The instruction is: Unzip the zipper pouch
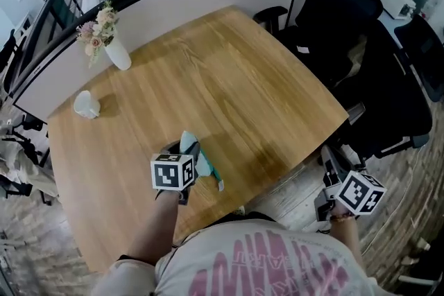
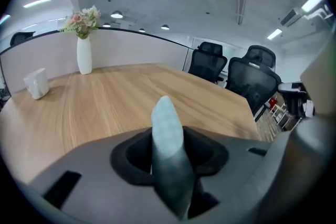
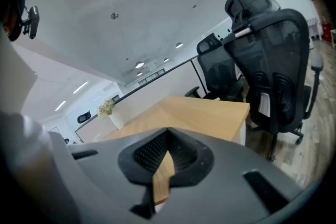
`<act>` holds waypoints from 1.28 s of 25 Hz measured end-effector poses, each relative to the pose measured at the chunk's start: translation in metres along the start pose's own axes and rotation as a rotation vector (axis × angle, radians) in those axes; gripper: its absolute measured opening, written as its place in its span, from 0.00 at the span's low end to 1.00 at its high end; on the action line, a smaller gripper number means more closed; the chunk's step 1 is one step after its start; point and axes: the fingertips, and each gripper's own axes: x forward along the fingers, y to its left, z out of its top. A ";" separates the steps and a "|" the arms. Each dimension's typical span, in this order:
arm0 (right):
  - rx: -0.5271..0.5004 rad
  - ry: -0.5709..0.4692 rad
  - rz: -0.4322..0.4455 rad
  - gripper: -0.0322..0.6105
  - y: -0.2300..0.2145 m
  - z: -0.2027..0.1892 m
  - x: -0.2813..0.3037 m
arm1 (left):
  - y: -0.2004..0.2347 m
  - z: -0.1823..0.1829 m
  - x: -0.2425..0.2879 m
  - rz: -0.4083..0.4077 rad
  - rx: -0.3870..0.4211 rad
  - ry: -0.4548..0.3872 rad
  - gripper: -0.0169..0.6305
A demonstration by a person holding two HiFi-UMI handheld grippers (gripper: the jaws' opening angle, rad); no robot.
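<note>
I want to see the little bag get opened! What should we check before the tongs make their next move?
1. Left tongs gripping the zipper pouch: ok, the pouch is pinched between them.
2. Right tongs free to take the zipper: ok, they stand slightly apart with nothing between them.
3. Right tongs close to the pouch: not ok, they are off the near edge of the table, well apart from the pouch.
4. Zipper pull in sight: cannot tell, no view shows it clearly.
5. Room to work: ok, the vase stands at the far side of the table.
</note>
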 end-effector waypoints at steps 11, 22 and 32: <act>-0.096 0.162 0.233 0.05 0.061 -0.002 0.088 | -0.007 0.031 -0.031 -0.235 -0.385 -0.256 0.11; -0.005 0.263 1.038 0.05 0.236 0.074 0.103 | -0.075 0.174 -0.155 -0.854 -0.412 -0.859 0.10; 0.048 0.466 1.431 0.18 0.319 0.087 0.074 | -0.104 0.216 -0.189 -0.822 -0.231 -0.885 0.10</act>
